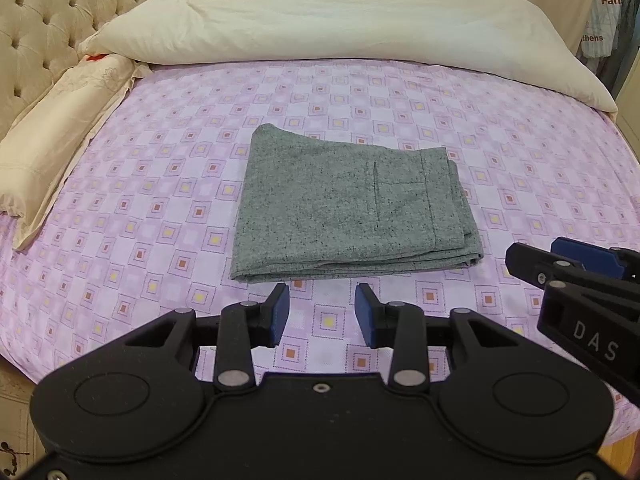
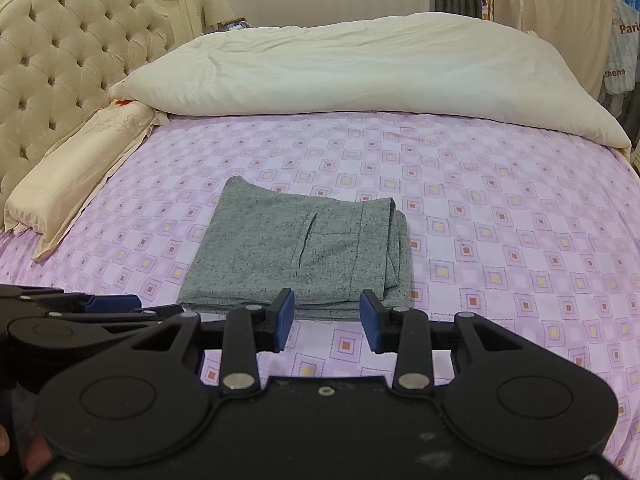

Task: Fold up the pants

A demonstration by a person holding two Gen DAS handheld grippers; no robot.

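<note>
The grey speckled pants lie folded into a compact rectangle on the pink patterned bed sheet, waistband and pocket seam to the right. They also show in the right wrist view. My left gripper is open and empty, just in front of the pants' near edge, not touching. My right gripper is open and empty, just in front of the near right part of the pants. The right gripper shows at the right of the left wrist view; the left one shows at the left of the right wrist view.
A cream duvet is bunched across the far half of the bed. A beige pillow lies along the left side against the tufted headboard. Hanging clothes are at the far right. The bed's near edge is under the grippers.
</note>
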